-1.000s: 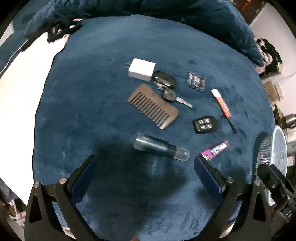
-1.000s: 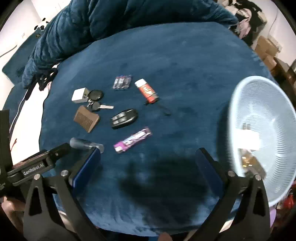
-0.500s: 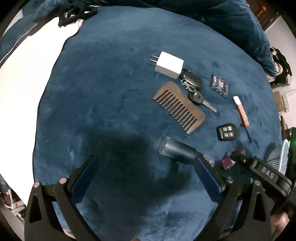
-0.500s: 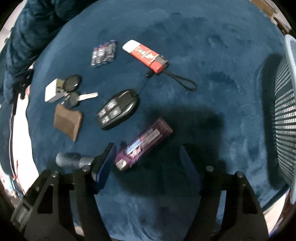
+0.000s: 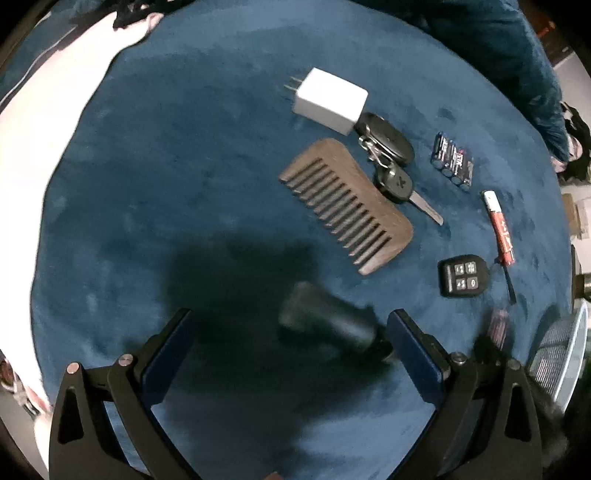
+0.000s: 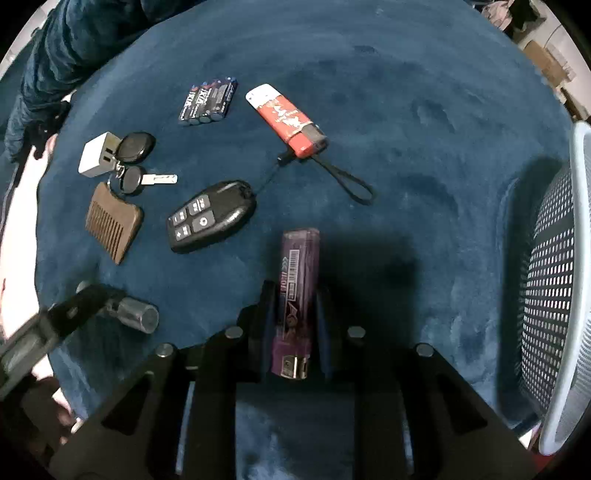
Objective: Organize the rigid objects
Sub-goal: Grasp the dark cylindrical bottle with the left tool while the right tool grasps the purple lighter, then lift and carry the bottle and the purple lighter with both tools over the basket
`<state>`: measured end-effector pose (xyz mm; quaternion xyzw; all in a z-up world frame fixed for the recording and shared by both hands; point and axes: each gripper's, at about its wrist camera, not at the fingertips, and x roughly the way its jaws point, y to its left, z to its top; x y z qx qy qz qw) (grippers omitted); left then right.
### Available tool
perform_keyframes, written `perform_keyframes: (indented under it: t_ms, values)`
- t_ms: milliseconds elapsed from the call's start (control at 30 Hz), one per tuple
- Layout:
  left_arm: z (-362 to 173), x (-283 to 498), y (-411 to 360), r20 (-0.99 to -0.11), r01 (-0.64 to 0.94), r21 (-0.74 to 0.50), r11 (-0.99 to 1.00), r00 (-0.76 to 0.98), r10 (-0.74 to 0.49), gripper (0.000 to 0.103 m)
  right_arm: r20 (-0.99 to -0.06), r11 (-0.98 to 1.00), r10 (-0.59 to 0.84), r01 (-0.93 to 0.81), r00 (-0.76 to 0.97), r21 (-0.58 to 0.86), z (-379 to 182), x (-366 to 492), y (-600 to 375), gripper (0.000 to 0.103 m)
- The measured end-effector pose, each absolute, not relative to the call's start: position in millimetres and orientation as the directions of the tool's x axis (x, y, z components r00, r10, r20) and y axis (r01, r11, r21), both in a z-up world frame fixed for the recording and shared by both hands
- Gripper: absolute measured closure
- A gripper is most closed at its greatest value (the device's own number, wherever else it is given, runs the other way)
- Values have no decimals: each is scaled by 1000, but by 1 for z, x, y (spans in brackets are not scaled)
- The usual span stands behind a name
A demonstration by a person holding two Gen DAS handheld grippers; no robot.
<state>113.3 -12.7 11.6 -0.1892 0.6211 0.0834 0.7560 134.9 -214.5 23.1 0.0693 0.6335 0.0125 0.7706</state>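
Observation:
My right gripper (image 6: pixel 294 295) is shut on a purple lighter (image 6: pixel 296 295), which lies lengthwise between its fingers above the blue cloth. My left gripper (image 5: pixel 290 328) is open, low over the cloth, with a dark spray bottle (image 5: pixel 328 323) lying between its fingers against the right one; the bottle also shows in the right wrist view (image 6: pixel 135 314). A wooden comb (image 5: pixel 347 205), white charger (image 5: pixel 330 101), keys (image 5: pixel 391 162), batteries (image 5: pixel 452 160), a red lighter (image 6: pixel 286 120) and a black key fob (image 6: pixel 212 219) lie on the cloth.
A pale mesh basket (image 6: pixel 554 295) stands at the right edge of the blue cloth (image 6: pixel 406 92). A dark blue blanket (image 6: pixel 85 33) is heaped at the back left. White bedding (image 5: pixel 37 110) shows beyond the cloth's left edge.
My right gripper came down over the purple lighter and shut on it. My left gripper moved closer to the spray bottle, which now lies between its open fingers.

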Motion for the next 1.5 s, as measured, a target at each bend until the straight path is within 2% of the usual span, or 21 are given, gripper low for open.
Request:
perform_keyframes:
  t_ms: [200, 267, 300, 367, 433, 500, 700, 867, 933, 967, 1067, 1200, 1367, 1500]
  values:
    - [-5, 126, -40, -986, -353, -66, 933, 168, -6, 2, -971, 988, 134, 52, 196, 147, 22, 126, -217, 82]
    - [-2, 119, -41, -983, -310, -71, 948, 185, -13, 9, -971, 988, 138, 47, 195, 150, 22, 126, -218, 81]
    - [0, 115, -39, -982, -299, -74, 951, 189, -17, 17, -970, 987, 140, 46, 198, 151, 23, 125, -217, 81]
    - [6, 105, -29, -981, -294, -89, 952, 191, -33, 25, -970, 987, 138, 48, 202, 151, 23, 124, -219, 81]
    - [10, 96, -14, -980, -305, -106, 946, 191, -48, 43, -969, 988, 131, 50, 210, 145, 20, 129, -216, 80]
    - [14, 89, -2, -981, -315, -99, 944, 192, -39, 47, -969, 989, 122, 52, 217, 136, 19, 127, -212, 80]
    - [12, 83, 3, -978, -346, -150, 926, 192, -87, 49, -970, 990, 108, 65, 216, 125, 21, 125, -210, 79]
    - [11, 82, -1, -973, -365, -176, 914, 205, -106, 41, -970, 990, 111, 57, 215, 126, 22, 127, -209, 79]
    - [15, 74, 4, -972, -385, -178, 906, 211, -101, 31, -970, 990, 118, 57, 215, 133, 21, 128, -209, 79]
    - [16, 66, -2, -971, -399, -179, 899, 216, -98, 30, -969, 989, 121, 59, 214, 136, 20, 128, -210, 80]
    - [22, 54, 0, -973, -431, -176, 885, 214, -89, 30, -968, 988, 125, 66, 216, 143, 21, 128, -212, 79]
    - [19, 45, -9, -968, -449, -223, 865, 207, -142, 30, -966, 986, 130, 73, 223, 149, 16, 127, -217, 79]
    - [13, 72, -7, -968, -468, -225, 854, 208, -142, 32, -964, 984, 143, 71, 224, 163, 13, 124, -224, 79]
    - [15, 92, -16, -964, -368, -213, 905, 230, -134, 66, -964, 983, 149, 70, 222, 168, 13, 126, -229, 79]
